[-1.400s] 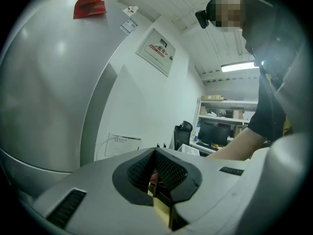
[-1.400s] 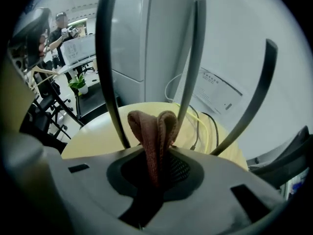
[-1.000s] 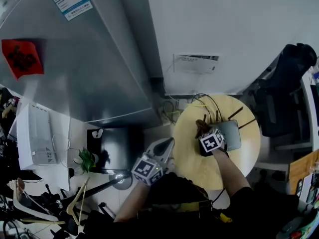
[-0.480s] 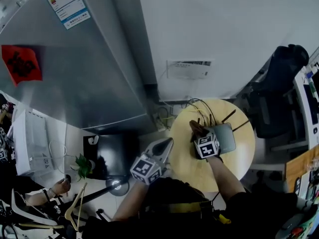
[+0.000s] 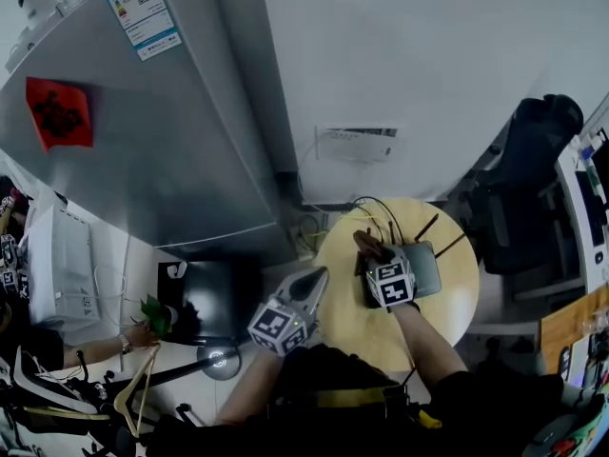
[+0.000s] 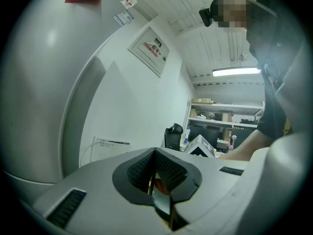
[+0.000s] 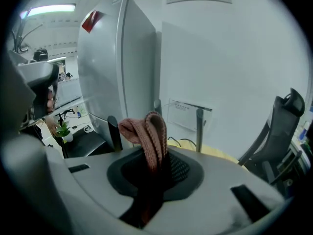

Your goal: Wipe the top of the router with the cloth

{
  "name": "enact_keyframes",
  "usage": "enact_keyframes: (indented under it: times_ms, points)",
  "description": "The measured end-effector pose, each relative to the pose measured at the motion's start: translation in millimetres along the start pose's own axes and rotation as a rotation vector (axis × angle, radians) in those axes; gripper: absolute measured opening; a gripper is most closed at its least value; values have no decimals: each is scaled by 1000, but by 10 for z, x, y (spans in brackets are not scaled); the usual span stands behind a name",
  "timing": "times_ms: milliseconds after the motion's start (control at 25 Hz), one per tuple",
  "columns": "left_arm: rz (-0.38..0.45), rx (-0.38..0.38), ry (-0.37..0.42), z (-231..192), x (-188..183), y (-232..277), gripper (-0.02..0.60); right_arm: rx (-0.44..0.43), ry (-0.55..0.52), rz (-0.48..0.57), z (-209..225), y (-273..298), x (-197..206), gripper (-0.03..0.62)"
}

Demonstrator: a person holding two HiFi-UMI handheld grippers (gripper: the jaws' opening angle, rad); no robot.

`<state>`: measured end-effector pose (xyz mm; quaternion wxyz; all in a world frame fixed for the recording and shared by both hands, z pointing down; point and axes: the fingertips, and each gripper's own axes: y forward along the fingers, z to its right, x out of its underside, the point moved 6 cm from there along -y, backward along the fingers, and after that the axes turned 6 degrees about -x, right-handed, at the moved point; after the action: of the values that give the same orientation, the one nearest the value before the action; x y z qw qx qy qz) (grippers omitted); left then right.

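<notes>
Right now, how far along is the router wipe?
Done: the cloth is picked up, clamped in the right gripper. In hand: that gripper is over one end of the router on the round table. Left: how much of the top has been wiped can't be told. The left gripper, jaws together and empty, hangs off the table.

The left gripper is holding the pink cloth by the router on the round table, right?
Not quite. It is the right gripper that holds the pink cloth, pinched between its fingers, as the right gripper view shows. The rest is right: it is by the router on the round table.
</notes>
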<state>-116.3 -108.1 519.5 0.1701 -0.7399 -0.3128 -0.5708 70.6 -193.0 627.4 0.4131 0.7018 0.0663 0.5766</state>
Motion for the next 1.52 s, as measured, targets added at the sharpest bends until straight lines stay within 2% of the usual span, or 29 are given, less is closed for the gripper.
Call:
enact_keyframes:
  times_ms: [400, 640, 880, 1040, 1200, 1360, 1520]
  points:
    - [23, -10, 9, 303, -31, 13, -8, -60, -14, 116, -29, -332, -281, 63]
    - [31, 0, 27, 446, -39, 83, -8, -68, -21, 230, 93, -707, -507, 63]
    - [49, 17, 31, 542, -47, 154, -8, -74, -7, 239, 253, -917, -425, 63]
    - [45, 17, 31, 607, -28, 160, -8, -102, -19, 176, 270, -875, -250, 63]
    - [35, -4, 37, 605, -6, 82, -8, -114, -3, 9, 265, -599, 102, 63]
    - [19, -40, 32, 549, 43, -34, -8, -110, 86, -178, 319, -240, 474, 63]
    - [21, -75, 34, 448, 122, -154, -8, -120, 184, -280, 368, 28, 610, 63]
